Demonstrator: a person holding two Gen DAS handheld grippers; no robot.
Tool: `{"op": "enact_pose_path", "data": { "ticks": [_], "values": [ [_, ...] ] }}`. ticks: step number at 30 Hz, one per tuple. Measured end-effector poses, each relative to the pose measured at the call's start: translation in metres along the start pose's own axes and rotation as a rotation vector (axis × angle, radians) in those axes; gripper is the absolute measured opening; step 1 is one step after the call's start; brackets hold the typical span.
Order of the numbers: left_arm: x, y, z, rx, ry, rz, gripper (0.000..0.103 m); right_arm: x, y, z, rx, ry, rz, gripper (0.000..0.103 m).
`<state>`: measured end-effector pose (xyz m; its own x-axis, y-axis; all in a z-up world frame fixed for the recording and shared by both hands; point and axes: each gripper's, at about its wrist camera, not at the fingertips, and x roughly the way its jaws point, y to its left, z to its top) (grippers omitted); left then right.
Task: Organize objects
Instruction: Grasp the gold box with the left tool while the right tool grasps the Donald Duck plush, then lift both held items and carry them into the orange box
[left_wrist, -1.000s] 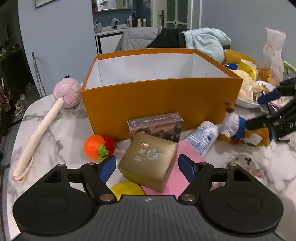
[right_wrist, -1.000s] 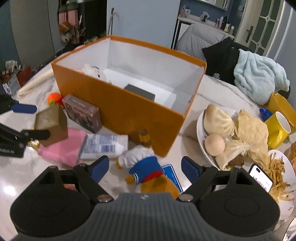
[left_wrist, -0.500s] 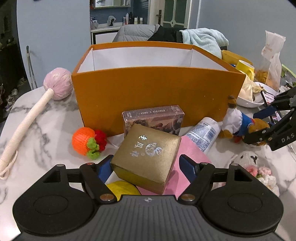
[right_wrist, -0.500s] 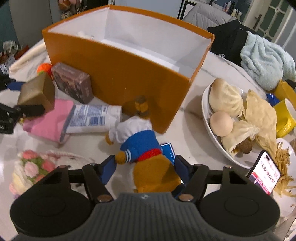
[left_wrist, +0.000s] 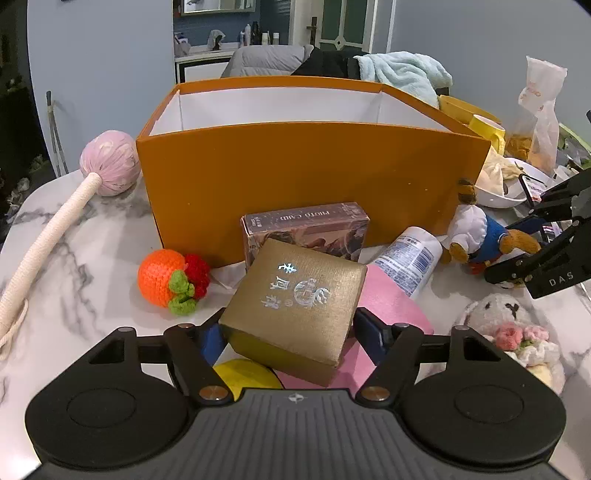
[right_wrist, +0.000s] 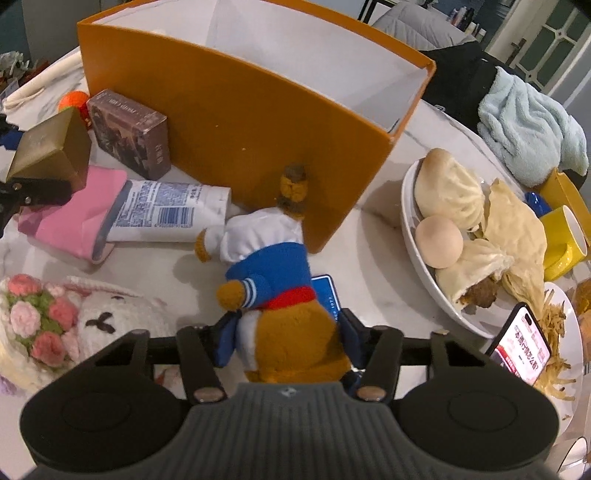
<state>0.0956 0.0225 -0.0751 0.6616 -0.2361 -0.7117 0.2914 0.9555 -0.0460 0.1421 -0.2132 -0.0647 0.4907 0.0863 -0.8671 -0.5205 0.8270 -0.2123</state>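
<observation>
The gold box (left_wrist: 295, 306) sits between the blue fingers (left_wrist: 212, 341) of the left gripper (left_wrist: 291, 338), one pad against each side, gripped and tilted with its silver-printed lid facing up and forward. It is raised above a pink cloth (left_wrist: 388, 306) and a yellow ball (left_wrist: 245, 373), in front of the orange box (left_wrist: 314, 184). In the right wrist view the same gold box (right_wrist: 51, 147) shows at the left edge, clear of the table (right_wrist: 369, 240).

The right gripper (right_wrist: 288, 338) points down over the table, and its fingers (right_wrist: 225, 332) are pressed in close on the brown lower body of the plush toy (right_wrist: 277, 291), which lies with its white hat toward the orange box (right_wrist: 240, 129). From the left wrist view this gripper (left_wrist: 517, 254) reaches in from the right, low over the toy (left_wrist: 480, 232).

A brown card box (left_wrist: 306, 229) leans against the orange wall, a white tube (left_wrist: 410, 258) lies beside it, and a knitted orange fruit (left_wrist: 166, 280) rests to the left. A white knitted bunny with pink flowers (right_wrist: 48, 325) lies at the near left.

The inside floor of the orange box is hidden by its front wall. The ball is mostly covered by the gold box and the gripper body, and a blue card (right_wrist: 325, 295) under the toy is only partly seen.
</observation>
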Motion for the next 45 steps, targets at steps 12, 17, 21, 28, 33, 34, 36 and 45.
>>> {"op": "enact_pose_path", "data": {
  "ticks": [12, 17, 21, 28, 33, 34, 36, 45],
  "values": [
    [-0.007, 0.003, 0.004, -0.040, 0.008, -0.011, 0.080, -0.006, -0.006, 0.000, 0.051, -0.002, 0.055, 0.054],
    [-0.012, 0.003, 0.007, -0.043, 0.004, -0.023, 0.077, -0.016, -0.007, 0.000, 0.066, -0.011, 0.092, 0.053],
    [-0.016, 0.001, 0.009, -0.040, 0.000, -0.039, 0.076, -0.026, -0.007, 0.002, 0.076, -0.034, 0.112, 0.053],
    [-0.024, -0.007, 0.012, -0.011, -0.016, -0.041, 0.073, -0.034, -0.004, 0.004, 0.079, -0.053, 0.134, 0.053],
    [-0.024, -0.012, 0.010, 0.021, -0.010, -0.034, 0.073, -0.038, -0.002, 0.005, 0.077, -0.063, 0.146, 0.053],
    [-0.024, -0.013, 0.011, 0.027, -0.010, -0.034, 0.073, -0.039, -0.002, 0.005, 0.077, -0.064, 0.148, 0.053],
    [-0.027, -0.015, 0.012, 0.035, -0.015, -0.034, 0.073, -0.041, -0.002, 0.005, 0.078, -0.070, 0.152, 0.053],
    [-0.044, -0.023, 0.022, 0.049, -0.064, -0.036, 0.073, -0.060, 0.003, 0.009, 0.068, -0.123, 0.206, 0.053]
  ]
}}
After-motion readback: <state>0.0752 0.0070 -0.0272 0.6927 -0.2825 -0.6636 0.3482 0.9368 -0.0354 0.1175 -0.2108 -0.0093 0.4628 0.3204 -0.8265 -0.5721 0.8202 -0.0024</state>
